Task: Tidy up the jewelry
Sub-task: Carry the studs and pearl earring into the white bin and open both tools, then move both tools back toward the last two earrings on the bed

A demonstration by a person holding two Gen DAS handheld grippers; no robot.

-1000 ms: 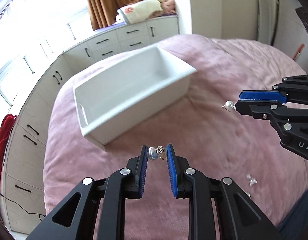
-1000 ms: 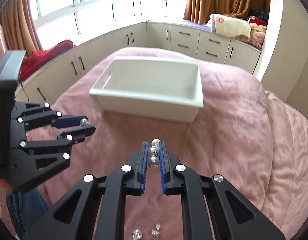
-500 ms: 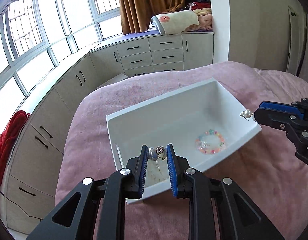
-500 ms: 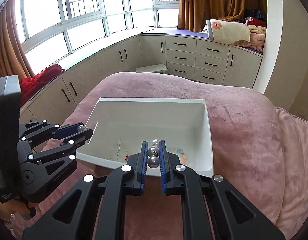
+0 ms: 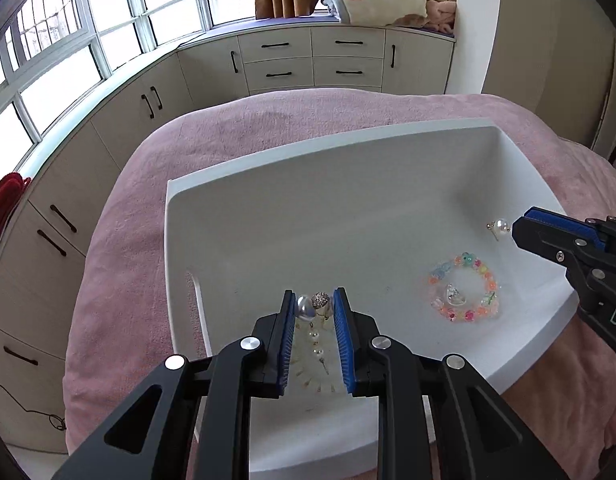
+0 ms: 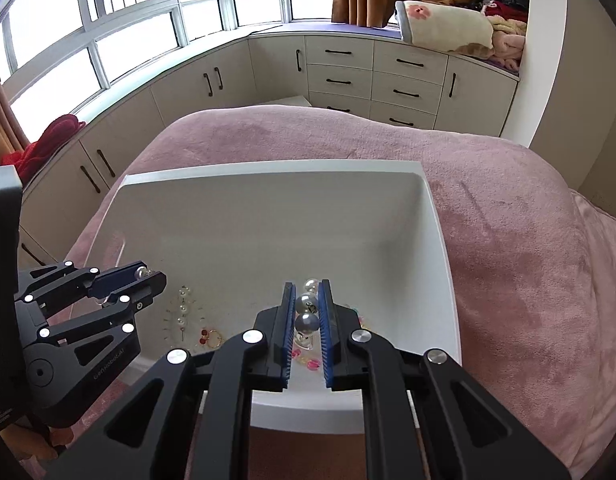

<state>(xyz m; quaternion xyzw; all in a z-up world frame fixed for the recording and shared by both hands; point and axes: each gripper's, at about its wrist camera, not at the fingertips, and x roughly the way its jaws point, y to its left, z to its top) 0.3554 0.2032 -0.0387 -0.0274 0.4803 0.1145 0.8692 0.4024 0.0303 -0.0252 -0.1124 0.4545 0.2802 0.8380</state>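
Now pearl earring (image 6: 307, 309) clamped between right jaws — above white bin (image 6: 436, 216)

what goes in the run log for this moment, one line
left tool: shut on pearl earring | right tool: shut on pearl strand | both over white bin | not released

bin (image 5: 372, 136) on bed (image 5: 268, 120), bracelet (image 5: 464, 288) inside bin

White bin (image 5: 348, 160) on the pink bedspread (image 5: 120, 240) holds a pastel bead bracelet (image 5: 464, 288) (right side) and pearl earrings (image 5: 316, 344) (left side).
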